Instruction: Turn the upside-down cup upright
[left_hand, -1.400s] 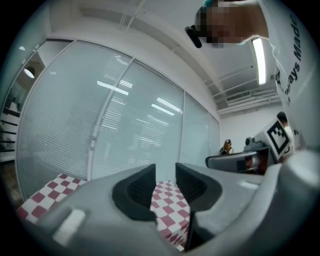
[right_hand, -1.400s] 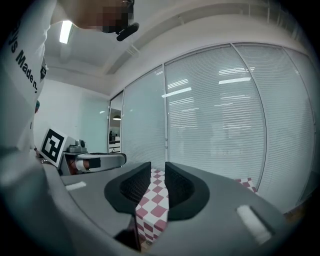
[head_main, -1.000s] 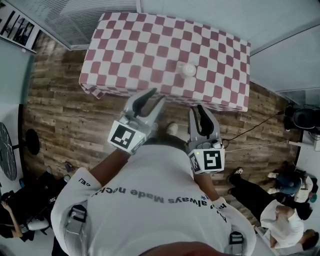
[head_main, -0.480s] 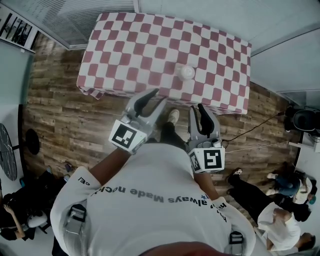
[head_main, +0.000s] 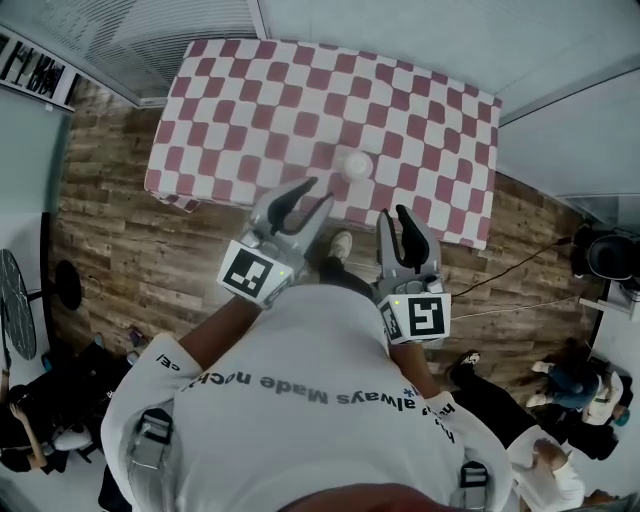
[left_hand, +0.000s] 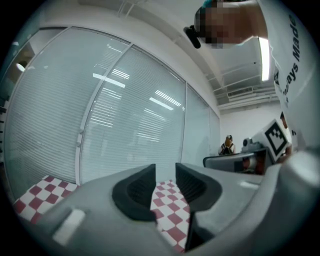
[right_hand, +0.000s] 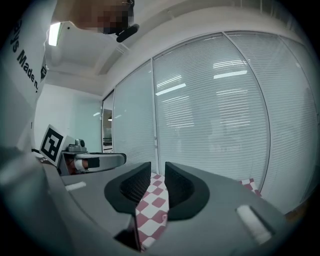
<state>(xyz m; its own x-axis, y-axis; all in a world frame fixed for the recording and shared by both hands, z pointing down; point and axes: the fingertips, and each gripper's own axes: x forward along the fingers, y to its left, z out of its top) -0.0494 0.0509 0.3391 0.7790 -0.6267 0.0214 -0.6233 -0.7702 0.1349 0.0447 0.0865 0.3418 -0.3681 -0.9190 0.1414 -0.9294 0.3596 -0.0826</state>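
Observation:
A small white cup (head_main: 356, 165) stands upside down near the front edge of the table with the red-and-white checked cloth (head_main: 250, 100). It shows only in the head view. My left gripper (head_main: 314, 192) is held level just short of the table's front edge, to the left of the cup and apart from it. Its jaws stand a little open with nothing between them (left_hand: 165, 172). My right gripper (head_main: 393, 214) hangs over the floor to the front right of the cup, shut and empty (right_hand: 158, 170). In both gripper views only a strip of cloth shows past the jaws.
Wooden plank floor (head_main: 120, 250) surrounds the table, and the person's shoe (head_main: 340, 245) is close to its front edge. Glass walls with blinds (left_hand: 125, 110) stand behind the table. A cable (head_main: 500, 265) lies on the floor at right. People sit at the lower right (head_main: 580, 385).
The person has stepped toward the table: the table and cup now lie closer to both grippers. Both grippers have moved forward together, and their jaws look the same.

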